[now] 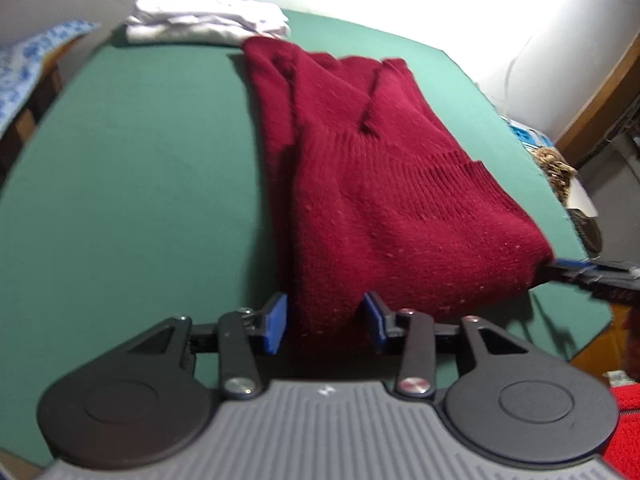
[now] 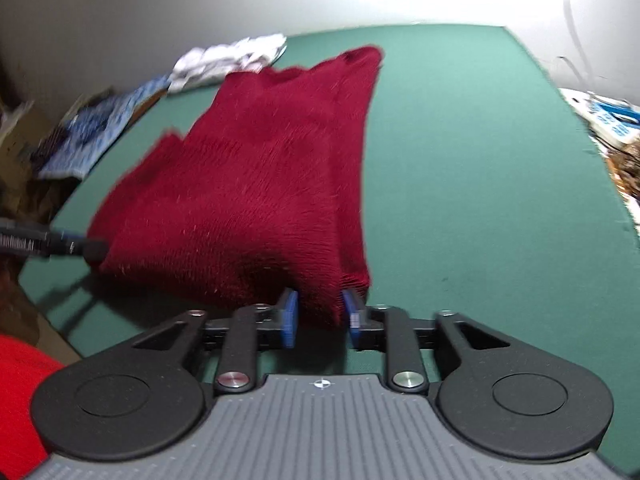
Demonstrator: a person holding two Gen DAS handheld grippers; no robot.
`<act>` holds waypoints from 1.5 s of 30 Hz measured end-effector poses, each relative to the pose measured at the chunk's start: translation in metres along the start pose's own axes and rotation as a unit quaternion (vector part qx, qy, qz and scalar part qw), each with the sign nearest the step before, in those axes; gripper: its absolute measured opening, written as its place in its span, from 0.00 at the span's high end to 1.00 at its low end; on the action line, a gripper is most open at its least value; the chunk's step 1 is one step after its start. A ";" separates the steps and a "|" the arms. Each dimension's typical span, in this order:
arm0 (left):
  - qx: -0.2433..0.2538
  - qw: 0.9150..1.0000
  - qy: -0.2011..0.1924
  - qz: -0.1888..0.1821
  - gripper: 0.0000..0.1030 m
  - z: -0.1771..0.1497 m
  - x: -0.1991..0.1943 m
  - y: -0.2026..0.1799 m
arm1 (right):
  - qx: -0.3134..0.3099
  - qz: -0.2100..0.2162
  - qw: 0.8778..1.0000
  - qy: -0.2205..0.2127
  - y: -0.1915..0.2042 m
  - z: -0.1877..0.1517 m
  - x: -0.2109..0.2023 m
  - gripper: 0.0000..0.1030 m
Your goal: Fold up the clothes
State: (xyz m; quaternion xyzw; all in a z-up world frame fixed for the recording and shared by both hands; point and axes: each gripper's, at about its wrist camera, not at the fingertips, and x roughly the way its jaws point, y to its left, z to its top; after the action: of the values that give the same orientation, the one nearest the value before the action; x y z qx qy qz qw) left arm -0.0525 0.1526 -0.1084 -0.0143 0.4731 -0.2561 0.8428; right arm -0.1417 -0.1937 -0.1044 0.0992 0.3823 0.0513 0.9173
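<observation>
The left gripper [image 1: 325, 324] and right gripper [image 2: 319, 312] each pinch a near corner of a dark red knitted sweater [image 1: 384, 184], folded lengthwise on the green table [image 1: 140, 184]. White folded clothes [image 1: 208, 20] lie beyond the sweater's far end.

dim room, blown-out glare on the far wall, motion blur, fisheye bending at edges.
</observation>
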 end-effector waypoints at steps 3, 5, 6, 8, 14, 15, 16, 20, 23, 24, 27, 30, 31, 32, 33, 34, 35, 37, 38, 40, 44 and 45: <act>0.021 0.999 -0.041 0.010 0.67 0.008 -0.017 -0.012 | 0.001 -0.002 0.999 -0.044 0.003 0.012 -0.011 0.66; 0.034 0.997 -0.063 -0.006 0.66 0.015 -0.014 -0.027 | 0.001 0.029 0.998 -0.059 0.009 0.022 -0.004 0.66; 0.039 0.997 -0.072 -0.013 0.62 0.019 -0.008 -0.035 | 0.001 0.039 0.998 -0.055 0.012 0.026 0.005 0.67; 0.050 0.996 -0.074 -0.013 0.57 0.023 0.010 -0.048 | -0.009 0.040 0.998 -0.043 0.020 0.029 0.027 0.67; 0.065 0.995 -0.066 0.025 0.50 0.006 0.043 -0.048 | -0.020 0.019 0.999 -0.017 0.025 0.029 0.078 0.64; 0.069 0.995 -0.069 0.028 0.49 0.005 0.043 -0.049 | -0.028 0.017 0.999 -0.023 0.027 0.028 0.080 0.64; 0.073 0.994 -0.071 0.030 0.48 0.003 0.043 -0.051 | -0.035 0.016 0.999 -0.028 0.028 0.028 0.082 0.63; 0.065 0.996 -0.061 0.031 0.44 0.009 0.044 -0.053 | -0.041 0.007 0.999 -0.026 0.027 0.030 0.074 0.63; 0.058 0.995 -0.066 0.038 0.44 0.005 0.025 -0.045 | -0.007 0.018 1.000 -0.022 0.013 0.029 0.043 0.61; 0.056 0.995 -0.070 0.042 0.42 0.002 0.017 -0.042 | -0.001 0.025 0.999 -0.023 0.007 0.026 0.032 0.60; 0.051 0.995 -0.065 0.062 0.26 -0.020 -0.004 -0.029 | -0.028 0.046 0.999 0.002 -0.002 0.011 -0.001 0.49; 0.049 0.996 -0.041 0.056 0.24 -0.038 -0.004 -0.023 | -0.083 0.047 0.995 0.031 0.002 -0.007 -0.012 0.45; 0.049 0.997 -0.033 0.054 0.24 -0.044 -0.004 -0.021 | -0.096 0.040 0.994 0.035 0.004 -0.011 -0.009 0.41; 0.055 0.997 -0.024 0.054 0.25 -0.047 0.002 -0.023 | -0.107 0.032 0.993 0.039 0.007 -0.015 -0.005 0.40; 0.065 0.996 -0.021 0.054 0.26 -0.048 0.006 -0.027 | -0.117 0.024 0.992 0.042 0.010 -0.018 0.001 0.40; 0.074 0.996 -0.017 0.054 0.27 -0.049 0.011 -0.030 | -0.127 0.020 0.991 0.041 0.013 -0.021 0.006 0.40; 0.079 0.995 -0.017 0.056 0.28 -0.049 0.015 -0.032 | -0.136 0.017 0.990 0.037 0.015 -0.024 0.010 0.40; 0.083 0.995 -0.027 0.057 0.28 -0.049 0.019 -0.033 | -0.151 0.011 0.988 0.029 0.018 -0.028 0.018 0.40; 0.085 0.994 -0.033 0.062 0.28 -0.048 0.021 -0.033 | -0.157 0.011 0.987 0.024 0.018 -0.030 0.022 0.40; 0.099 0.991 -0.046 0.073 0.28 -0.048 0.027 -0.036 | -0.162 0.009 0.987 0.010 0.016 -0.033 0.027 0.40; 0.141 0.981 -0.086 0.105 0.25 -0.053 0.035 -0.051 | -0.174 0.012 0.985 -0.015 0.015 -0.036 0.035 0.43; 0.139 0.980 -0.090 0.108 0.28 -0.054 0.036 -0.054 | -0.175 0.012 0.984 -0.019 0.015 -0.036 0.035 0.43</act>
State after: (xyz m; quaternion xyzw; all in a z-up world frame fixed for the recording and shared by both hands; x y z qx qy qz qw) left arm -0.1035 0.1021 -0.1521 0.1308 0.3540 -0.2248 0.8984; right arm -0.1430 -0.1676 -0.1503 -0.0577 0.3488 0.1266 0.9268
